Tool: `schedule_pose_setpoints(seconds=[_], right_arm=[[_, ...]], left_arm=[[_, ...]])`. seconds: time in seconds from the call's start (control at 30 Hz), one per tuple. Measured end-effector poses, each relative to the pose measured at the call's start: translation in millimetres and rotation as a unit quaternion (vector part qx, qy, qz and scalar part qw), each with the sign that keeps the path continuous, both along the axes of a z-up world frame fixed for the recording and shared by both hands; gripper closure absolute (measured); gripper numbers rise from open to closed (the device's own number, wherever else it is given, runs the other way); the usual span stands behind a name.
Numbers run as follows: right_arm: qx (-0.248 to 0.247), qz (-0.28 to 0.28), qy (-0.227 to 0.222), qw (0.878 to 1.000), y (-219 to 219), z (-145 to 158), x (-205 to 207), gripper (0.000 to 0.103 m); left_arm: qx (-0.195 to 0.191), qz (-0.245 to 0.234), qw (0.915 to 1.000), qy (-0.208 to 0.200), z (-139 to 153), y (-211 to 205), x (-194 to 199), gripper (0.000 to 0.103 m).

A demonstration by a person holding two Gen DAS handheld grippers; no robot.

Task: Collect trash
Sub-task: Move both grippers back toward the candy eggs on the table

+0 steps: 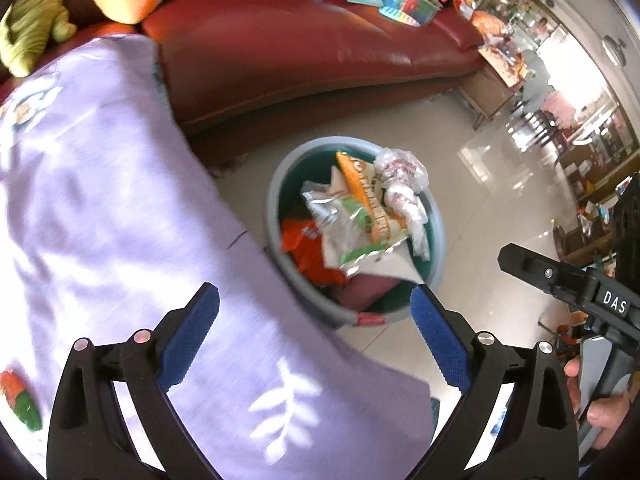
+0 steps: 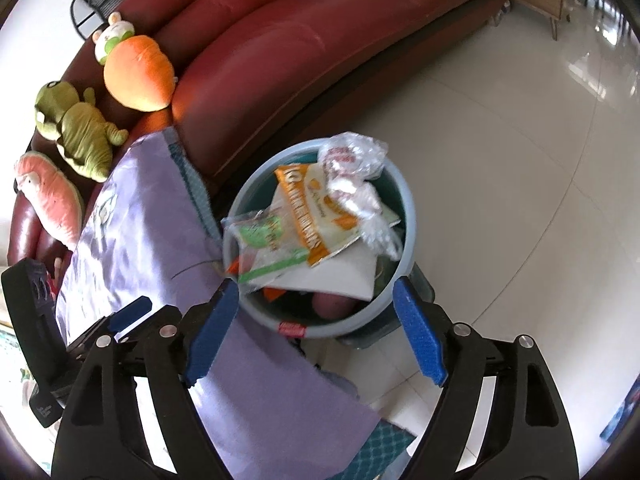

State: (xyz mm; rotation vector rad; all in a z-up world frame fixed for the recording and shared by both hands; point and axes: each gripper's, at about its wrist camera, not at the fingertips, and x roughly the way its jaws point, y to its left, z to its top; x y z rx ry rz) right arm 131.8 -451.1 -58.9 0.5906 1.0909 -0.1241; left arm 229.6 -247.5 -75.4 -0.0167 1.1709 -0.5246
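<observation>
A round bin (image 2: 320, 240) stands on the pale tiled floor (image 2: 500, 184), just beside a red sofa (image 2: 280, 60) and touching the edge of a lilac cloth (image 2: 152, 240) draped next to it. The bin is heaped with trash: an orange and white packet (image 2: 304, 208), a clear green-printed wrapper (image 2: 264, 248) and a crumpled plastic bag (image 2: 352, 164) reaching above the rim.

The right hand-held gripper (image 2: 316, 328) hangs directly over the bin's near rim, pointing down into it. Its blue-padded jaws are spread wide and hold nothing.

The left hand-held gripper (image 1: 316, 336) is farther off, over the lilac cloth (image 1: 120, 200), with the bin (image 1: 356, 224) ahead and slightly right. It too is wide open and empty.

The right one looks better placed for any move at the bin.
</observation>
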Motion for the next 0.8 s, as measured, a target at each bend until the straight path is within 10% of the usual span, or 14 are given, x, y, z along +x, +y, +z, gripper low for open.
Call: schedule_pose_setpoints(seconds=[0.8], right_arm=[[-0.007, 0.12, 0.009, 0.993, 205.3, 29.4, -10.3, 0.027]], left_arm=[[-0.032, 0.109, 0.9923, -0.048, 41.6, 223.0, -80.4, 0.006]])
